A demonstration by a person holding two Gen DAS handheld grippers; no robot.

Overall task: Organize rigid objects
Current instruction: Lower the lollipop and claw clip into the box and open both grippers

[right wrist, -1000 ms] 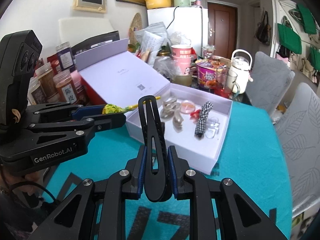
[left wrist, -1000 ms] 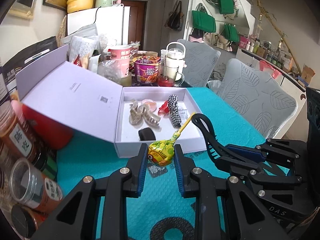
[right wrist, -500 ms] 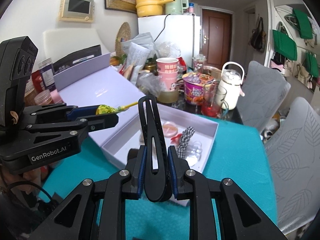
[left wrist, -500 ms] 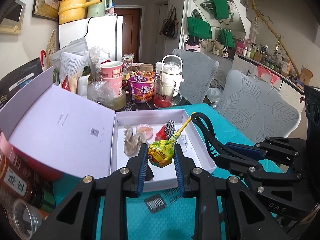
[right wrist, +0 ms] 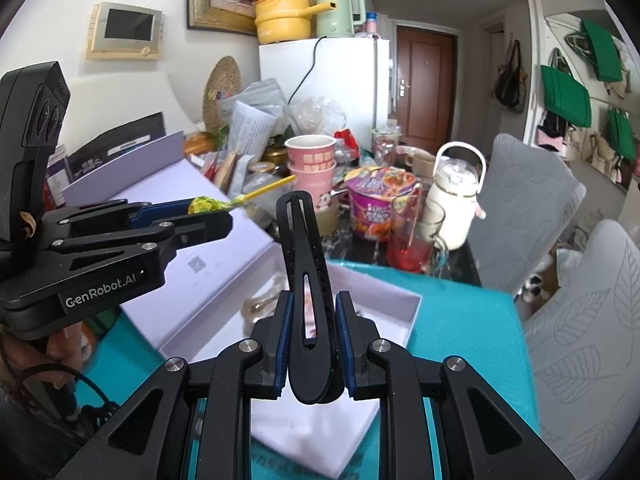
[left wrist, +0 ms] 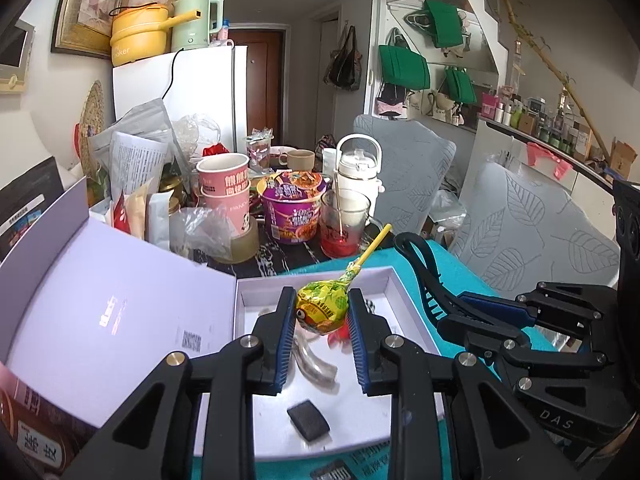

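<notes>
Delivery step, judged: both loads hang above the open white box [left wrist: 412,320], low centre of frame. Left gripper [left wrist: 322,316] jaws pinch a crinkly foil-wrapped lollipop [left wrist: 322,306]; right gripper [right wrist: 313,344] jaws pinch a smooth black plastic hair clip [right wrist: 306,280]. Next calls for lowering, then release inside the cardboard walls.

A purple noodle bowl [left wrist: 291,211] stands beside what looks like a white kettle [left wrist: 357,176].
</notes>
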